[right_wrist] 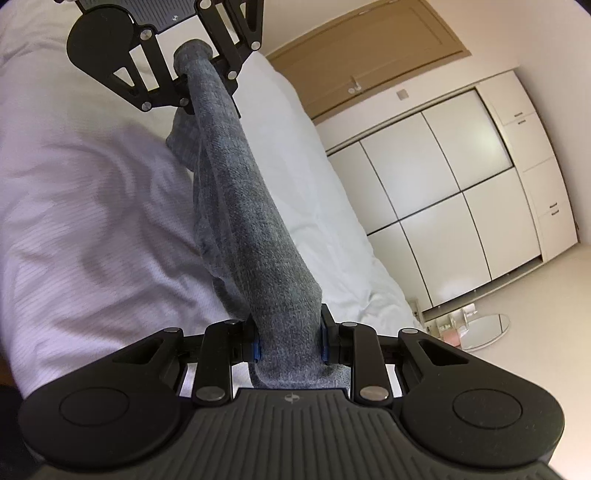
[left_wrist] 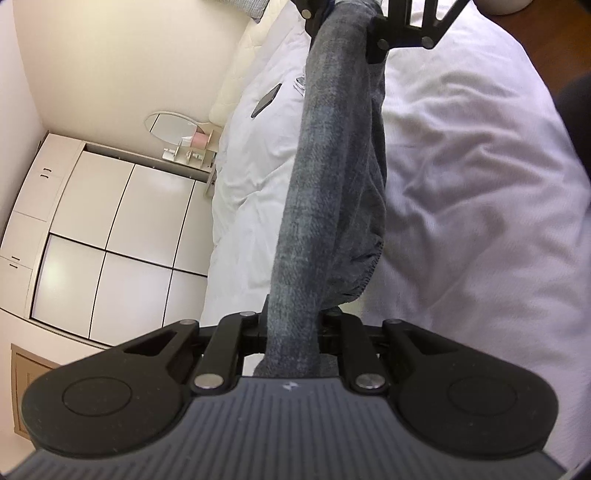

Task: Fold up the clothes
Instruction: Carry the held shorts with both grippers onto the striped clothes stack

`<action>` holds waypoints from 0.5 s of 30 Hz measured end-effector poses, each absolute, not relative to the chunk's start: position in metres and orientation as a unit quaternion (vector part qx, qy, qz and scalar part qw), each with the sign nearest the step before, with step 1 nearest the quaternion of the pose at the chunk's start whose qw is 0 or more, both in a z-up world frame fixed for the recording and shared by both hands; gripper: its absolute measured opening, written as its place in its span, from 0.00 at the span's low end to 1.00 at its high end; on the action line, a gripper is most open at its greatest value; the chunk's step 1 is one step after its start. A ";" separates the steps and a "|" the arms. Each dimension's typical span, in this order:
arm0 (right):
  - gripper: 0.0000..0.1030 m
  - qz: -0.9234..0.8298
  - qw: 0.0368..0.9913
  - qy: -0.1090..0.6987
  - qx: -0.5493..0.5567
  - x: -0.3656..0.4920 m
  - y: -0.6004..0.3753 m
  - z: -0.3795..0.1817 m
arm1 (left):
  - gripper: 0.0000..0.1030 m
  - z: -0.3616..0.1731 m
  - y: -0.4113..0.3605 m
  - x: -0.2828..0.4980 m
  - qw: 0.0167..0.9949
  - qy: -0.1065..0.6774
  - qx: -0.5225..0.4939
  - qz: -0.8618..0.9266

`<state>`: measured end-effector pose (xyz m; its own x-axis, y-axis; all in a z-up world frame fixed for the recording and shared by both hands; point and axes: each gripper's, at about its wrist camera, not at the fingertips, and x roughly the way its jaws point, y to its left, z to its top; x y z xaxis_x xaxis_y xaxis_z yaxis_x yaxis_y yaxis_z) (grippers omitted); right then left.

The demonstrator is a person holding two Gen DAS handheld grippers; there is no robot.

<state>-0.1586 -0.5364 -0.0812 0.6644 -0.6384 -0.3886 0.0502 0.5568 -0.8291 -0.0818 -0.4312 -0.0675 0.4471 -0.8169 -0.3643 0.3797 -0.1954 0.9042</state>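
A grey knit garment (left_wrist: pixel 332 177) is stretched as a bunched band between my two grippers, above a white bed (left_wrist: pixel 461 184). In the left wrist view my left gripper (left_wrist: pixel 291 332) is shut on one end of it. My right gripper (left_wrist: pixel 347 33) clamps the other end at the top. A loose fold with a stitched hem sags from the band. In the right wrist view my right gripper (right_wrist: pixel 290 343), with blue pads, is shut on the garment (right_wrist: pixel 240 206). My left gripper (right_wrist: pixel 199 74) holds the far end over the bed (right_wrist: pixel 92 221).
A dark phone (left_wrist: pixel 266 99) lies on the white duvet near a cream pillow. A white wardrobe (right_wrist: pixel 443 206) with glossy sliding doors fills the wall past the bed. A round mirror (right_wrist: pixel 484 330) and small items sit low beside it. A brown door (right_wrist: pixel 369 62) is behind.
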 end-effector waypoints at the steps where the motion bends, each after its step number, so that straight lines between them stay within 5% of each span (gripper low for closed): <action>1: 0.24 -0.212 0.812 0.347 -0.418 -0.164 -0.537 -0.078 | 0.12 -0.066 -0.432 -0.085 0.607 -0.182 0.598 -0.490; 15: 0.24 -0.242 0.832 0.312 -0.390 -0.233 -0.548 -0.054 | 0.12 -0.042 -0.463 -0.146 0.588 -0.205 0.589 -0.516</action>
<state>-0.2332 -0.5475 -0.0542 0.6879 -0.6467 -0.3296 0.1594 0.5776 -0.8006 -0.1458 -0.4631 -0.0419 0.3842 -0.8476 -0.3660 0.3644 -0.2250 0.9037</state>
